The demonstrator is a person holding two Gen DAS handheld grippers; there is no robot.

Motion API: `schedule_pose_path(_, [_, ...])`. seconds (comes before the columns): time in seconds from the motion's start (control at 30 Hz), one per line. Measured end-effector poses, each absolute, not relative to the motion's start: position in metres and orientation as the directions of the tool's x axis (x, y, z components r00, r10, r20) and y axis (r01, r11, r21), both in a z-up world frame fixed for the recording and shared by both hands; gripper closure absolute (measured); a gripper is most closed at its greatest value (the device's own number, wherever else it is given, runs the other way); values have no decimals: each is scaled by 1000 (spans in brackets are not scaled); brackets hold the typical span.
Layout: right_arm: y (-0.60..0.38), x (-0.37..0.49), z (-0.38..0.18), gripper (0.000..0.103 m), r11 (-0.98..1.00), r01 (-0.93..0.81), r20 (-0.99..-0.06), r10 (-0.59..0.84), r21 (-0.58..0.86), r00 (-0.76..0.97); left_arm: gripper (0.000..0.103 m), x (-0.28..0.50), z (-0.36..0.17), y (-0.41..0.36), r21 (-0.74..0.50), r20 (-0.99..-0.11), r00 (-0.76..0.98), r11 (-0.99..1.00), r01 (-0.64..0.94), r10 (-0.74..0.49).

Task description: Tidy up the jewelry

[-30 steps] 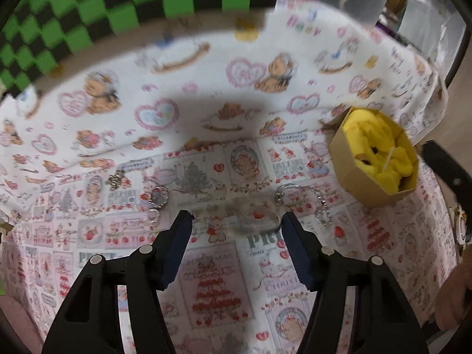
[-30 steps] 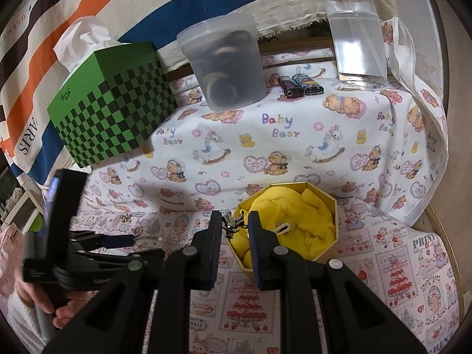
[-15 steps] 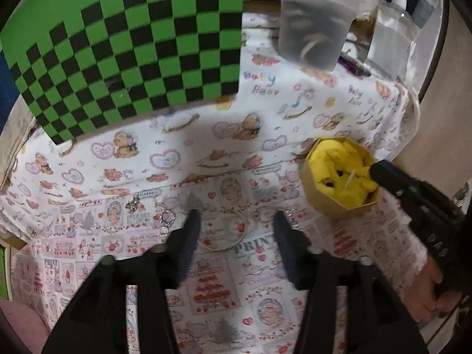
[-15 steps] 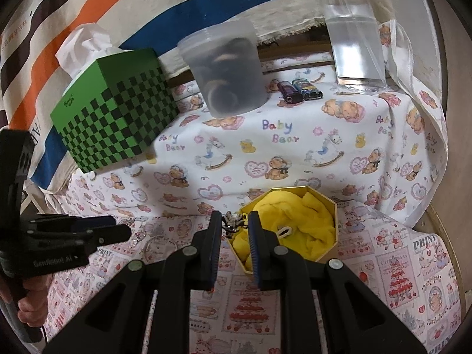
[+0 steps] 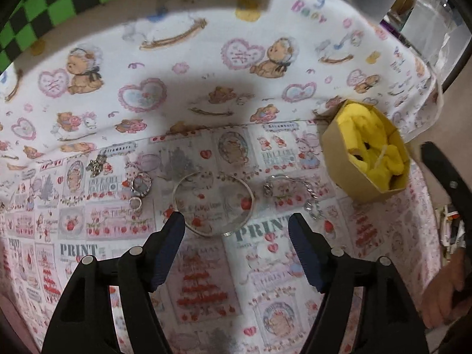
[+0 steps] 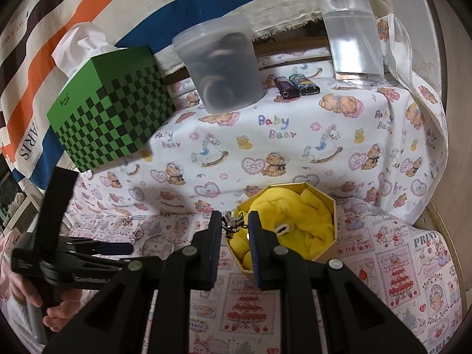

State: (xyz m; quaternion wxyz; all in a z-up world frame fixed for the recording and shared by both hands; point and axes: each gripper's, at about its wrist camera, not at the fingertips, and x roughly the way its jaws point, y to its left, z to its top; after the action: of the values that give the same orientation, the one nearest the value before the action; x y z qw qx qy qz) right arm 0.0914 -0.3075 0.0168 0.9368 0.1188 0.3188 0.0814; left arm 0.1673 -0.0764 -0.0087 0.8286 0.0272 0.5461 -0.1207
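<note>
While the right tongs [image 6: 234, 225] pinch a small charm [image 6: 233, 224] at the near-left rim of the yellow-lined box [image 6: 320, 258], the left tongs [image 5: 236, 221] gape over the bangle [image 5: 213, 205] lying on the bench; releasing early could drop the charm outside.

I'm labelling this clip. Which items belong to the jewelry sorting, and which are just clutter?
Job:
bangle
chain bracelet
rings
cross pendant
small charm in right hand-held gripper
yellow-lined box

Clutter:
tissue box
plastic tub
lighters
spray bottle
</note>
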Motion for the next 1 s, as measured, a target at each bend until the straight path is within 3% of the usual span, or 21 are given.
schedule_pose_path(0.2, [-308,91,17,86,959,-75,-578,226,273,784,32,179,-27,-82,16,-924,378,982,188,-57])
schedule_pose_path(0.43, [-309,90,17,86,958,-64,-579,221,279,785,32,184,-36,-77,-71,-931,347,989,131,-113])
schedule_pose_path(0.67, [-311,90,17,86,959,-58,-579,215,276,786,36,195,-40,-94,32,-931,363,989,143,-22])
schedule_pose_path(1.0, [-314,87,20,86,953,-52,-563,219,298,797,36,176,-28,-95,-9,-917,393,989,149,-68])
